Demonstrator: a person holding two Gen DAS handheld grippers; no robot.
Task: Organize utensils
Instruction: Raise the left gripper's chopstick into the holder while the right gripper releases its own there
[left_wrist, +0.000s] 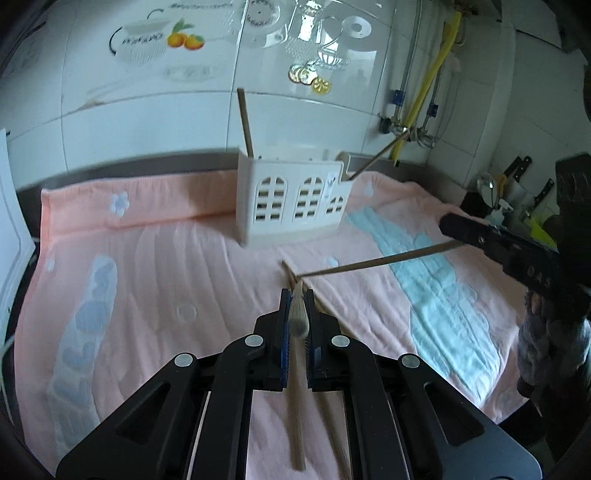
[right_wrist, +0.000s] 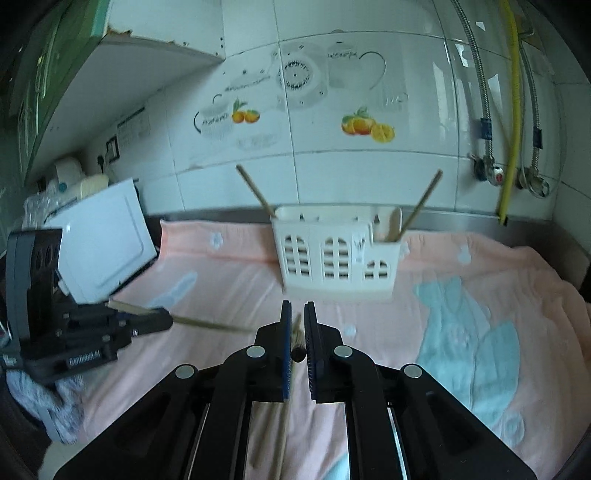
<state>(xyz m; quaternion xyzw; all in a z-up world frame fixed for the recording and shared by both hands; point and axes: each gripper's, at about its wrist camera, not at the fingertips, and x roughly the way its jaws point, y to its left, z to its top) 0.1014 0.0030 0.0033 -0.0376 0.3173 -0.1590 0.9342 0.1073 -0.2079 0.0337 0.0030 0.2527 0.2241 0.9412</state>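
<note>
A white house-shaped utensil holder (left_wrist: 295, 201) (right_wrist: 334, 254) stands on a pink towel at the back. Two chopsticks lean out of it, one at its left end (left_wrist: 244, 120) and one at its right end (left_wrist: 380, 153). My left gripper (left_wrist: 297, 299) is shut on a chopstick (left_wrist: 297, 321) that points at the holder. My right gripper (right_wrist: 297, 314) is shut on another chopstick (right_wrist: 291, 365); in the left wrist view that chopstick (left_wrist: 376, 260) sticks out leftward from it. More chopsticks (left_wrist: 325, 310) lie on the towel under my left gripper.
The pink towel (left_wrist: 166, 266) with blue patterns covers the counter. A white appliance (right_wrist: 99, 240) stands at the left. Knives and a ladle (left_wrist: 509, 184) stand at the right. Pipes and a yellow hose (right_wrist: 511, 129) run down the tiled wall.
</note>
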